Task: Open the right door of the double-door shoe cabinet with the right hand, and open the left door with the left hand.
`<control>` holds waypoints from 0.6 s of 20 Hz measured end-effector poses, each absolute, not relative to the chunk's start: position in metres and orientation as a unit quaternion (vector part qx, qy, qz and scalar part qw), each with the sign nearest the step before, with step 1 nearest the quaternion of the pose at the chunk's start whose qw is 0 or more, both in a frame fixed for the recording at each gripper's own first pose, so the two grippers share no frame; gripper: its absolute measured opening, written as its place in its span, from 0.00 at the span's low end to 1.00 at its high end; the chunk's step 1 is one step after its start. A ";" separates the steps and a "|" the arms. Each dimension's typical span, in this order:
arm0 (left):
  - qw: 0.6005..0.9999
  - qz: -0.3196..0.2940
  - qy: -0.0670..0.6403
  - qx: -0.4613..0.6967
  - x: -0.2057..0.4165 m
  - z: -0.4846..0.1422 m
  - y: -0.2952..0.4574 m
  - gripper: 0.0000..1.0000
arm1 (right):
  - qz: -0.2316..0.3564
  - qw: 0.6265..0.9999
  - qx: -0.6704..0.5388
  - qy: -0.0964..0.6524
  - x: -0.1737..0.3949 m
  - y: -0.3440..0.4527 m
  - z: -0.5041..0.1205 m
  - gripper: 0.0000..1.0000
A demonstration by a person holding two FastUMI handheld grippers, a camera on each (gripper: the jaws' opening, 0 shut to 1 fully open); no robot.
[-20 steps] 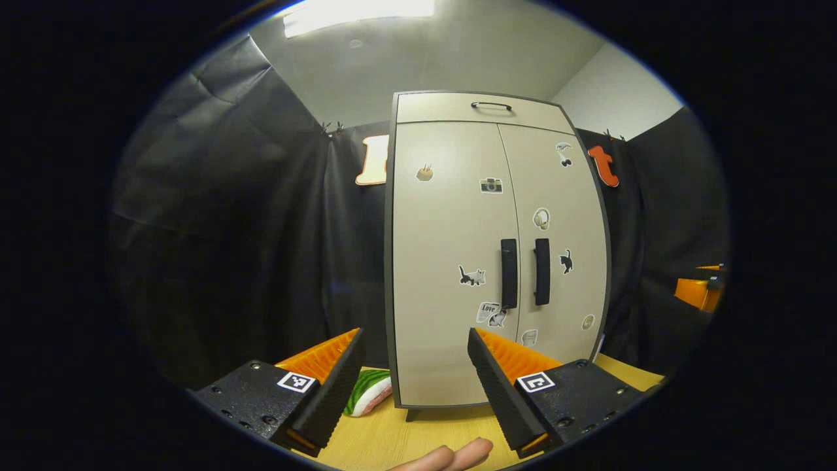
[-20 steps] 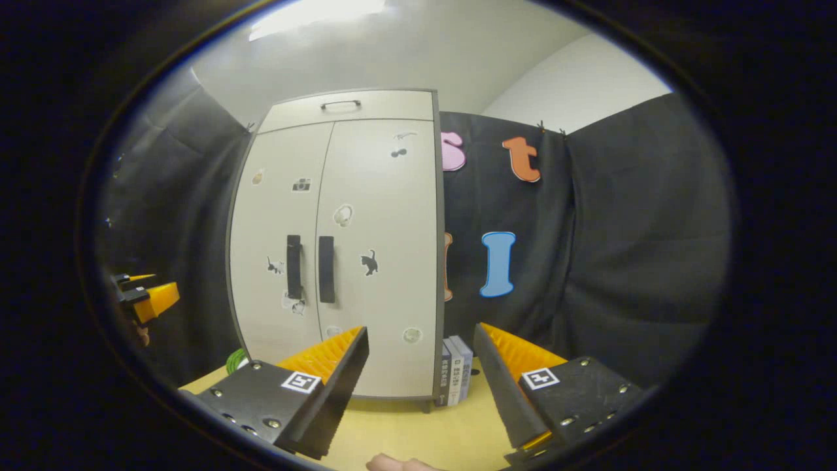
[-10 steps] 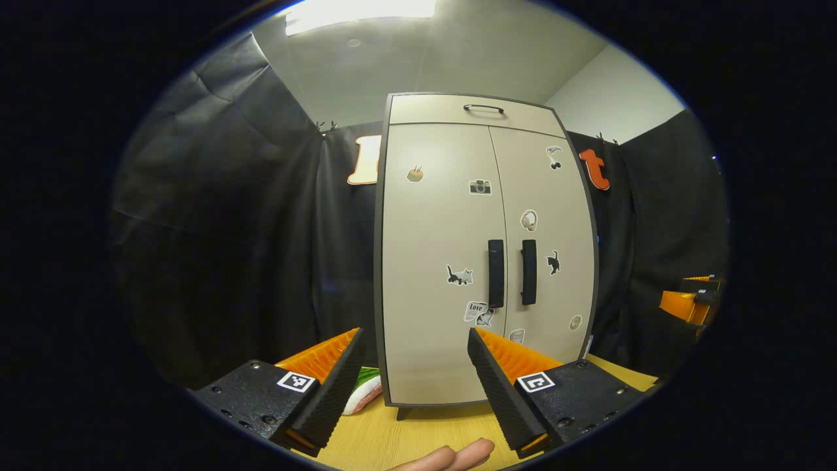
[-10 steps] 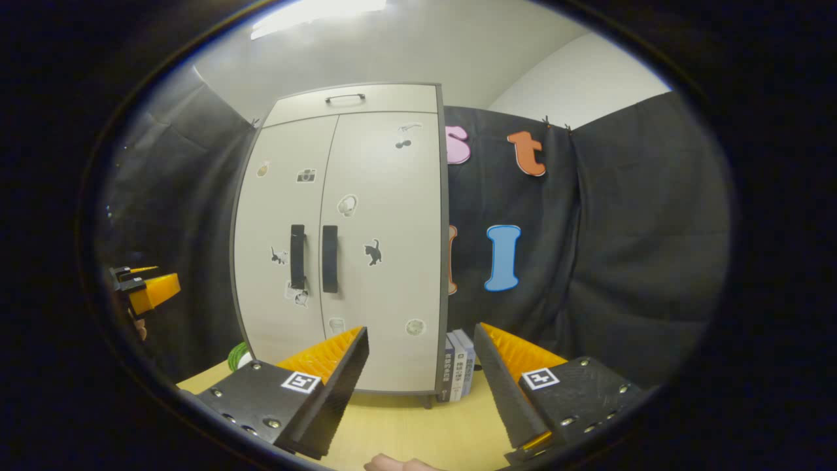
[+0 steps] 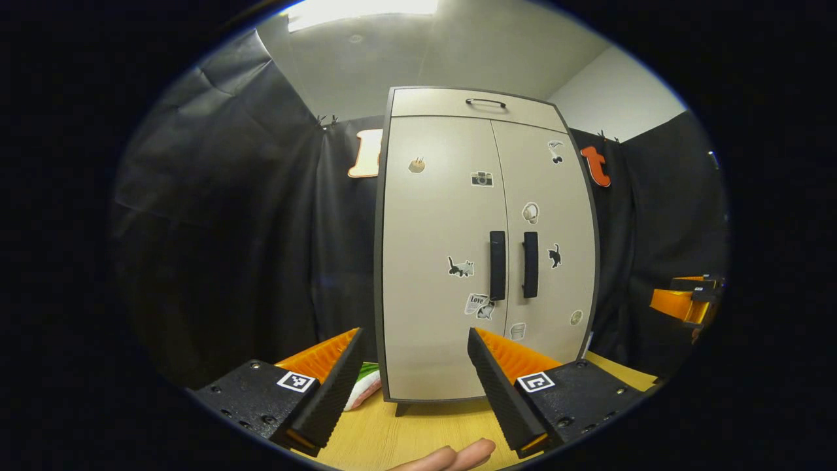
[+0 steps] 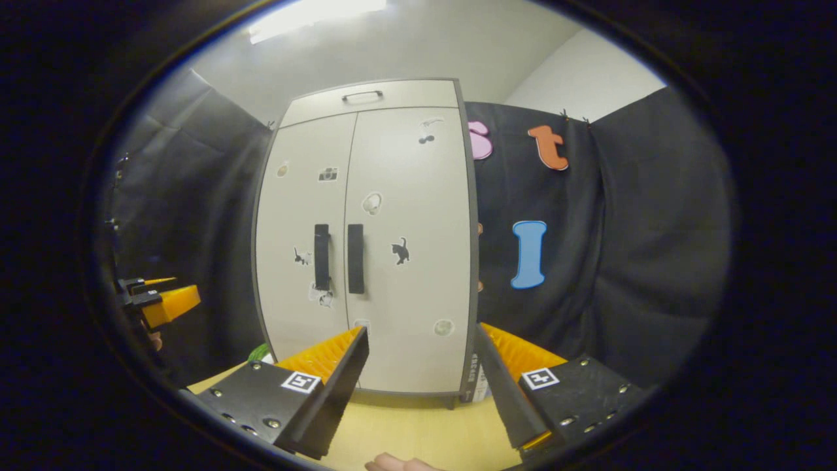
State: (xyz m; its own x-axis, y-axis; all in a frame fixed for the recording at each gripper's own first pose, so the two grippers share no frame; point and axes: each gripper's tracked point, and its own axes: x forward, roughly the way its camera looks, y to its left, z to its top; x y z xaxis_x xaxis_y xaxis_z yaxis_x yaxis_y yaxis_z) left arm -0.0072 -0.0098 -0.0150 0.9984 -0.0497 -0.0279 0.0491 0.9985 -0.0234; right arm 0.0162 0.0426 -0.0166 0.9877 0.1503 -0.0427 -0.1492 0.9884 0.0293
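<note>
- Black cloth walls close in a booth where a pale shoe cabinet (image 5: 484, 248) stands upright on a wooden worktop (image 5: 418, 432), both doors flush and closed.
- Two dark vertical handles sit side by side at the centre seam: the left door handle (image 5: 497, 265) and the right door handle (image 5: 530, 264), just beside each other with only the door gap between.
- Seen in the left gripper view, the left claw (image 5: 413, 343) is spread wide and holds nothing, well short of the cabinet; a person's fingertips (image 5: 451, 456) show at the bottom edge.
- Seen in the right gripper view, the right claw (image 6: 422, 340) is likewise wide open and empty, facing the right door (image 6: 409, 242) with its handle (image 6: 356, 258) up and to the left of its line.
- A green-and-white object (image 5: 363, 389) lies on the worktop at the cabinet's left foot, and something with printed spines (image 6: 476, 383) stands at its right side; what each is cannot be told for sure.
- Judged from this, the step in hand is the approach, with neither door yet touched.
- To do it well, the right claw should likely rise and shift toward its handle, straddle the bar with one finger on each side, close firmly, then pull along the door's swing, not straight back.
- Because the handles sit so close, a finger probably risks catching the neighbouring bar; coming in from the outer side looks safer.
- The cabinet appears light on small feet, so a slow pull should keep it from sliding.
</note>
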 end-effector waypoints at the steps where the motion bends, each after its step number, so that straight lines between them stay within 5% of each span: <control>1: 0.999 -0.025 0.016 -0.012 -0.007 -0.016 -0.010 0.96 | 0.081 0.996 0.015 0.022 0.023 0.048 -0.015 0.94; 12: 0.999 -0.035 0.021 -0.022 -0.035 -0.038 0.006 0.94 | 0.114 0.992 0.046 0.006 0.131 0.116 0.024 0.94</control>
